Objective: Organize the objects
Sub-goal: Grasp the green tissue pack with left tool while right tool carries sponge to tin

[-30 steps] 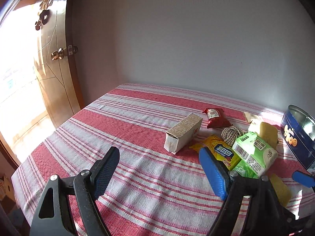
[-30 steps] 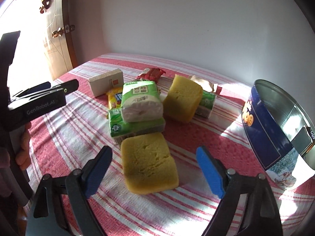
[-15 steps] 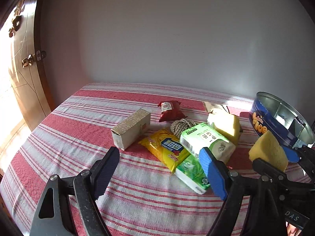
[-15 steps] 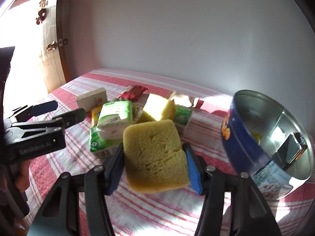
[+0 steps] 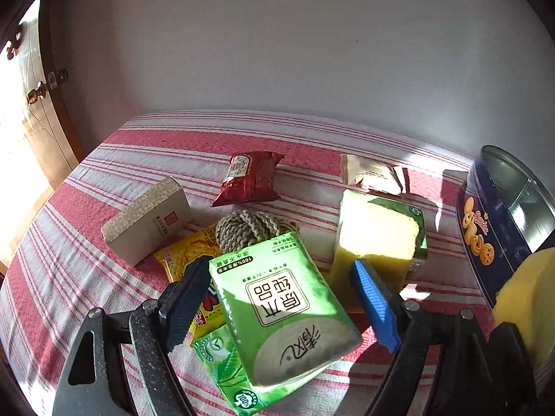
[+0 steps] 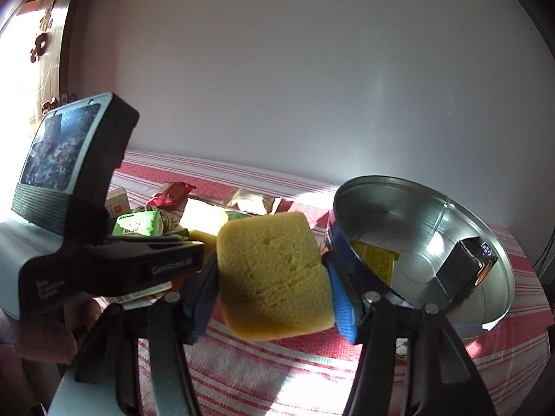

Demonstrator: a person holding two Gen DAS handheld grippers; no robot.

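My right gripper (image 6: 274,291) is shut on a yellow sponge (image 6: 274,274) and holds it above the striped cloth, just left of the open blue cookie tin (image 6: 419,187). A yellow packet (image 6: 374,260) and a dark box (image 6: 464,267) lie inside the tin. My left gripper (image 5: 281,298) is open over a green tissue pack (image 5: 277,308). Its left finger is at the pack's edge and its right finger (image 5: 373,306) stands apart. The held sponge (image 5: 527,294) shows at the right edge, beside the tin (image 5: 485,228).
Around the tissue pack lie a second yellow sponge (image 5: 374,235), a rope ball (image 5: 249,228), a yellow snack bag (image 5: 187,256), a beige box (image 5: 149,218), a red packet (image 5: 249,180), a beige wrapper (image 5: 367,173) and a flat green pack (image 5: 225,371). A wall stands behind, a door at the left.
My right gripper closed on the yellow sponge and lifted it off the cloth toward the tin. My left gripper swept right across the table to the green tissue pack.
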